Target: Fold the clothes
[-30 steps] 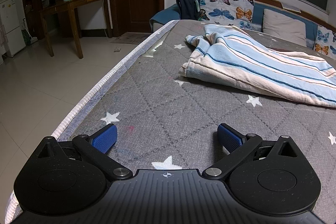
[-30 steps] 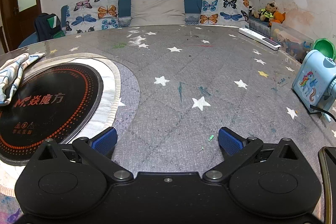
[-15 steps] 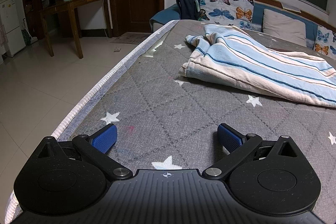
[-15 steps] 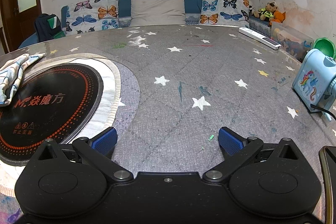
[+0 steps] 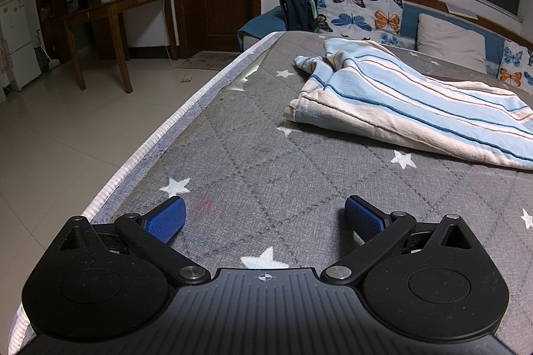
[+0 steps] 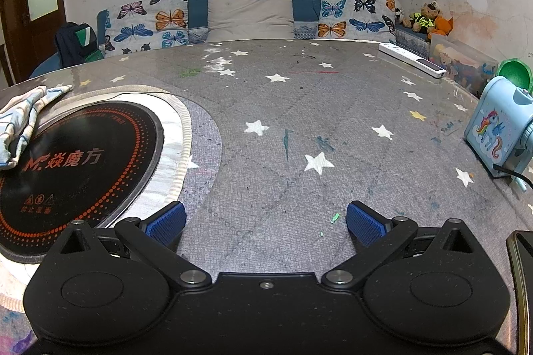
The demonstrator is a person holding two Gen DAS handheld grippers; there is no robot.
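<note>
Two tools wait low over the grey star-print counter [image 5: 266,155], and neither holds anything. From the left wrist view, the left tool [image 5: 265,216] has its blue pads spread wide with only bare quilted cover between them. The striped garment [image 5: 409,108] lies crumpled ahead and to the right, well apart from the pads, near the counter's far end. To start the fold well, this tool should probably travel forward and take the nearest hem at a corner, pinching one layer only rather than the whole bunch.

From the right wrist view, the right tool [image 6: 266,221] is equally wide and empty. The garment [image 6: 23,122] shows only at the far left, draped partly over a black round cooktop [image 6: 76,162]. A blue toy box [image 6: 496,132] stands at the right edge, so the spreading is better done toward the open middle.
</note>
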